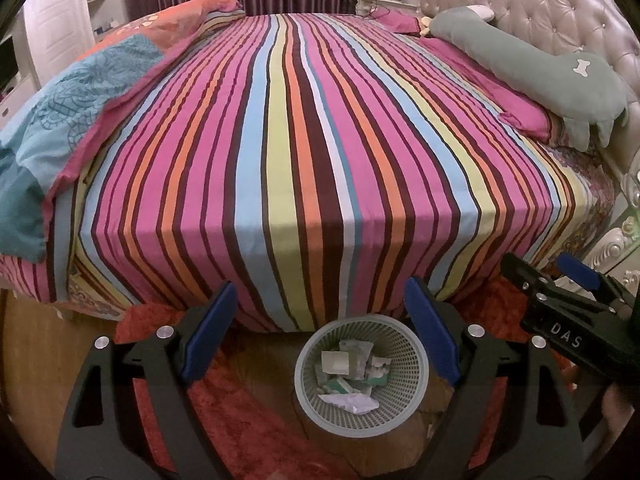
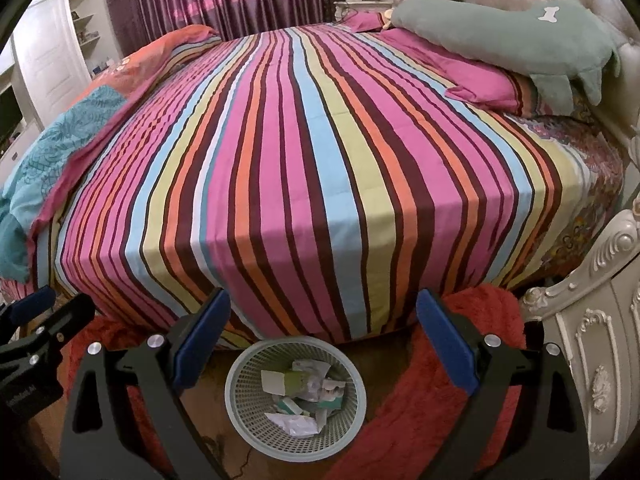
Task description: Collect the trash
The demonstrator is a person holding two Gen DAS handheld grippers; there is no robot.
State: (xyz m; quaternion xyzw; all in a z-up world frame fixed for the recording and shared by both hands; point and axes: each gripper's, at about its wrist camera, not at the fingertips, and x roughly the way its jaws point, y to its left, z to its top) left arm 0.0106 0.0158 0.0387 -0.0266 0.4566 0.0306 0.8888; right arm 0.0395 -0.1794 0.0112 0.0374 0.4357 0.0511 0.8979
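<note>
A grey mesh waste basket (image 1: 414, 394) stands on the floor at the foot of the striped bed, holding several crumpled papers and wrappers (image 1: 352, 368). My left gripper (image 1: 320, 332) hangs above it, open, nothing between its blue pads. In the right wrist view the same basket (image 2: 240, 408) with its trash (image 2: 304, 396) sits below my right gripper (image 2: 322, 338), also open and empty. The right gripper (image 1: 560, 280) shows at the right edge of the left wrist view; the left gripper (image 2: 36, 316) shows at the left edge of the right wrist view.
The striped bed (image 1: 304, 152) fills the middle, with a teal and orange quilt (image 1: 80, 96) at its left and a green plush pillow (image 1: 540, 64) by the tufted headboard. A red shaggy rug (image 2: 460, 360) lies around the basket. A carved white nightstand (image 2: 592, 340) stands right.
</note>
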